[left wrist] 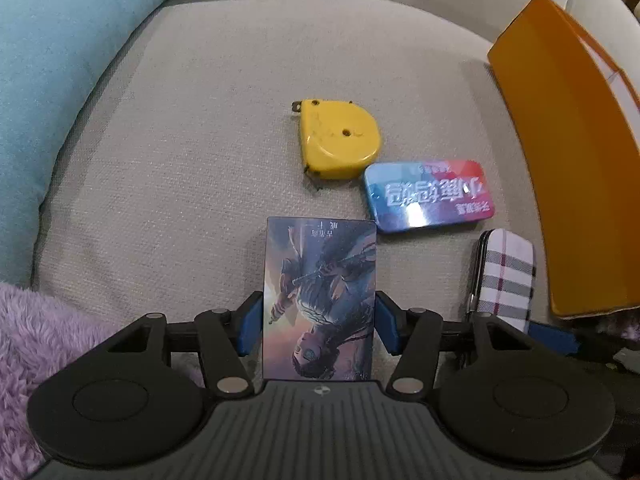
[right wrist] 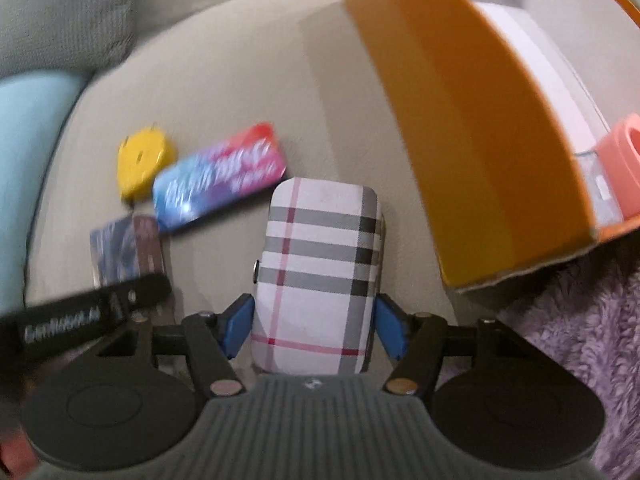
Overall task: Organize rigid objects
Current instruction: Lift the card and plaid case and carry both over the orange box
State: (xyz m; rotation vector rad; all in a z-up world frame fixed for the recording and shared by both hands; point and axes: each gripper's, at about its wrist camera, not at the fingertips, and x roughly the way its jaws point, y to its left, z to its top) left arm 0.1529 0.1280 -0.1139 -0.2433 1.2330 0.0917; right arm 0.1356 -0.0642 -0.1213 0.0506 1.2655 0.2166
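Left tongs (left wrist: 319, 326) gripping picture card (left wrist: 320, 292), yellow tape measure (left wrist: 338, 138) beyond

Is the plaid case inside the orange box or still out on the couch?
Out. The plaid case lies on the couch cushion beside the orange box, between the right gripper fingers.

Black left gripper (left wrist: 319, 322) with blue pads (left wrist: 250, 326), silver screws.

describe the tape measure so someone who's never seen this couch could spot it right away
Start at the beige sofa cushion, bounded on one side by the tall orange box. Near the cushion's middle lie three small flat things: an illustrated card, a blue and red tin and the tape measure. It is the plain yellow D-shaped case with a metal tab at one corner.
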